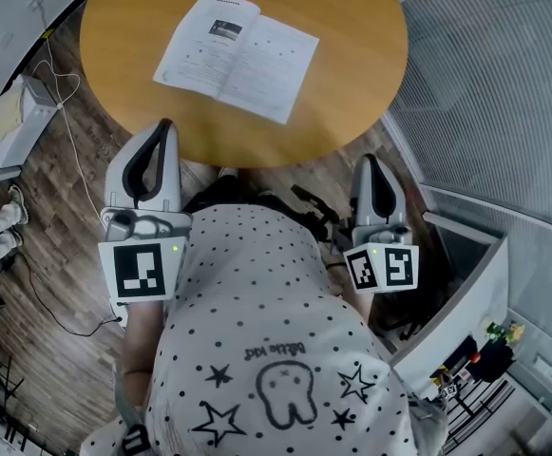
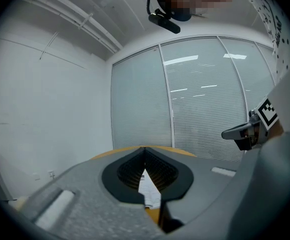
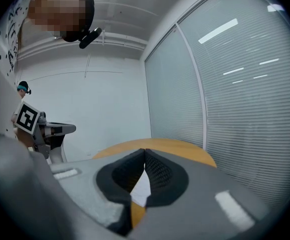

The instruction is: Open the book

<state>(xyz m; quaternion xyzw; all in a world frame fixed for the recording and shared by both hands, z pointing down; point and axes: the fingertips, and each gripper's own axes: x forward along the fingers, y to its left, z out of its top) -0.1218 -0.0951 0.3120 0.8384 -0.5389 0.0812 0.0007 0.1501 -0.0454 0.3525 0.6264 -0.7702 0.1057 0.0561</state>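
One book (image 1: 237, 57), one round table (image 1: 352, 93), two hand-held grippers (image 1: 164, 129) (image 1: 371, 161)

Book (image 1: 237, 57): flat on your bench (image 1: 352, 84), about mid-width.
Left hand-held gripper (image 1: 165, 125): at the bench's near-left edge, near-left of the book, apart from it.
Right hand-held gripper (image 1: 369, 160): just off the near-right edge, well apart from the book.
Box (image 1: 19, 117): on the floor (image 1: 66, 245), left of your bench.

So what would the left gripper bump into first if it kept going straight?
Probably the open book on the table: its pages lie right ahead of the left gripper. Depth is unclear.
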